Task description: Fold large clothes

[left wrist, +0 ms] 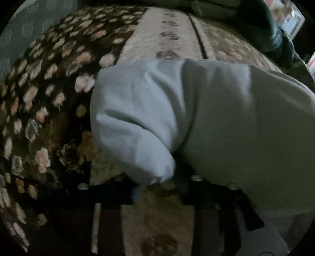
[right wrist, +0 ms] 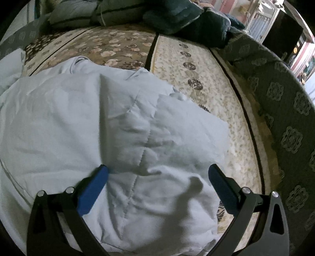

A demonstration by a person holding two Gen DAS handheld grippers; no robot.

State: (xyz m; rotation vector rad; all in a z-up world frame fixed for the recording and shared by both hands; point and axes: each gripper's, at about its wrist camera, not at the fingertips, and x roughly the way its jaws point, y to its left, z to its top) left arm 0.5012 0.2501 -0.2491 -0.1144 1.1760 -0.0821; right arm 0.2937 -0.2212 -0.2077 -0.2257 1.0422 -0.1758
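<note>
A large pale blue-white garment (right wrist: 98,126) lies crumpled on a floral bed cover (right wrist: 196,65). My right gripper (right wrist: 157,173) is open just above it, its blue pads (right wrist: 92,189) spread wide over a rumpled fold. In the left wrist view the same garment (left wrist: 196,110) hangs bunched right in front of the camera. My left gripper (left wrist: 175,167) is shut on a pinch of this cloth and lifts it off the bed; the cloth hides its fingertips.
The bed cover has a dark flowered part (left wrist: 39,98) at the left and a cream band (left wrist: 161,39). Dark green pillows and blankets (right wrist: 177,17) pile up at the far edge. A green patterned bed edge (right wrist: 285,118) runs along the right.
</note>
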